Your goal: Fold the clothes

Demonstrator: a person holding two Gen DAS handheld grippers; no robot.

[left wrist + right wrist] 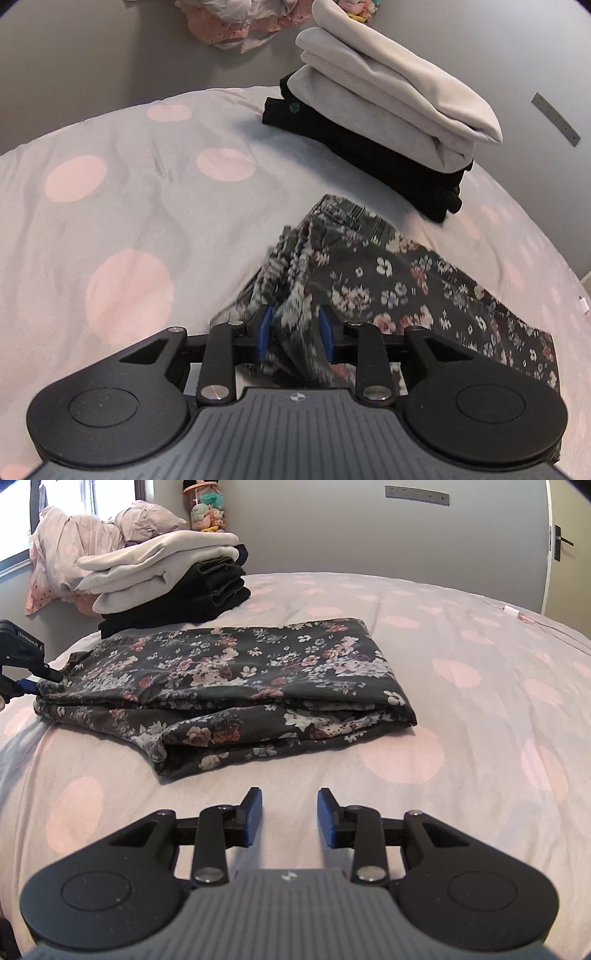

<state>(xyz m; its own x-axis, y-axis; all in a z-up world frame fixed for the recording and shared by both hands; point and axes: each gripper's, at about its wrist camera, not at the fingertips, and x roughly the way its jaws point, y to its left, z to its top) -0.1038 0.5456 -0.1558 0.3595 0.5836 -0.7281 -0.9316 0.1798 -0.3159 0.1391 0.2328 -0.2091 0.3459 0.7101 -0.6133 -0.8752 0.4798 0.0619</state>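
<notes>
Soft daylight, fisheye-warped edges, slight blur

Left gripper (294,334): jaws closed, blue pads pinching a bunched fold of fabric (pads partly hidden by it).
Right gripper (290,818): jaws parted, nothing between the blue pads (255,818); held low and level.
Relative pose: left gripper (22,672) well apart from the right.

A bed (461,709) with a pale cover dotted with pink circles fills the foreground. Behind it stands a plain grey wall (332,531) carrying a metal switch plate (416,496). A bright window (74,498) sits left, a door (565,546) with a handle right.
</notes>
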